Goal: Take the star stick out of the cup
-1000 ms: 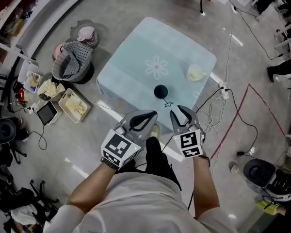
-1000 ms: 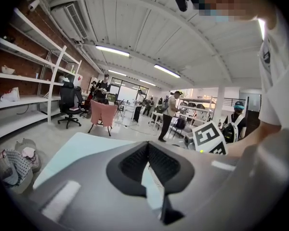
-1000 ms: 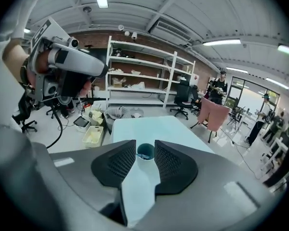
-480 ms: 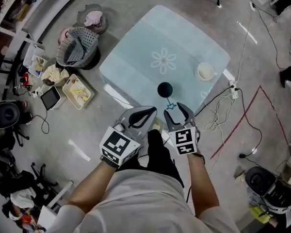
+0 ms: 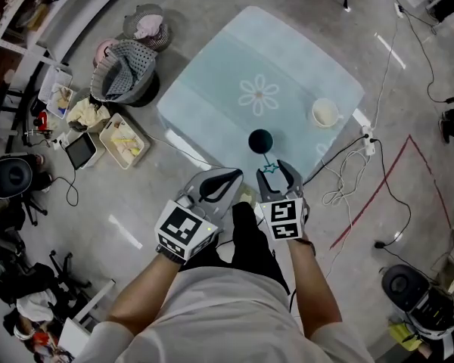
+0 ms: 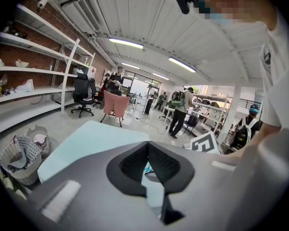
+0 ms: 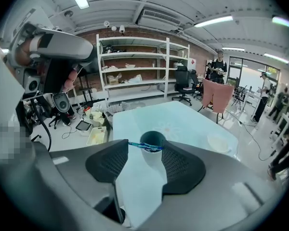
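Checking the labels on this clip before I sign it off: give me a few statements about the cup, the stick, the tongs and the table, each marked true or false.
1. The star stick stands in the dark cup, star end leaning out. True.
2. The right tongs are clamped shut. False: they stand apart, with the star at their tips and not pressed.
3. The left tongs hold the cup. False: they are shut on nothing, off to the side of the cup.
4. A white bowl sits on the table, apart from the cup. True.
5. The table top is bare wood. False: it is light blue with a white flower on it.
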`<state>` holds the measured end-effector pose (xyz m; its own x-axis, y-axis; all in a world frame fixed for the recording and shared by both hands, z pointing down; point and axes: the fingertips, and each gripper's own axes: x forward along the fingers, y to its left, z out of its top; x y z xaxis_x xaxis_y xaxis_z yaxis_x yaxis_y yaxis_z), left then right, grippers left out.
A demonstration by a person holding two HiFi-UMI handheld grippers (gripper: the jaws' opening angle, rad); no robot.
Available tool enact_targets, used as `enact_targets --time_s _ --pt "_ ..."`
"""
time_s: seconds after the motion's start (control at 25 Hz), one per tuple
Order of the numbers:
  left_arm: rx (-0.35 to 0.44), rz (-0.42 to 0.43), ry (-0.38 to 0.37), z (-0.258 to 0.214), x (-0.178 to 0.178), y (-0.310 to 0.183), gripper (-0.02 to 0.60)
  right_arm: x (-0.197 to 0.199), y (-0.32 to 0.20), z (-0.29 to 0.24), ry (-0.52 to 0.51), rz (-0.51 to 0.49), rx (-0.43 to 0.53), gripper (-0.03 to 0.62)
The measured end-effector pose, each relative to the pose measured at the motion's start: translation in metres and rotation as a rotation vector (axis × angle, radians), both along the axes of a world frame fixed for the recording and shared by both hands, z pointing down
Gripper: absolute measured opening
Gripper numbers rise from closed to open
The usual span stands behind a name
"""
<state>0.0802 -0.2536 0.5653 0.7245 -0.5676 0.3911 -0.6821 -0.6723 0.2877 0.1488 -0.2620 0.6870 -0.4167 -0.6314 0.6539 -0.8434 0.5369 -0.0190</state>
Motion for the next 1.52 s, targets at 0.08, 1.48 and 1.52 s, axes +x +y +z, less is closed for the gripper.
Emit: enact_targets --time_s 0.08,1.48,1.52 --pt "-0.001 0.000 0.002 0.000 -0.003 0.001 0.006 0.000 0.000 0.000 0.004 0.010 0.002 0.206" --pt "0.138 0.069 0.093 -0.070 -0.026 0.019 0.006 -0.001 0.000 -0.177 -0.096 0.152 0.287 0.206" --pt "0.142 0.070 0.097 -0.073 -0.026 0.019 0.006 -0.002 0.000 -0.184 -0.098 0.156 0.298 0.206"
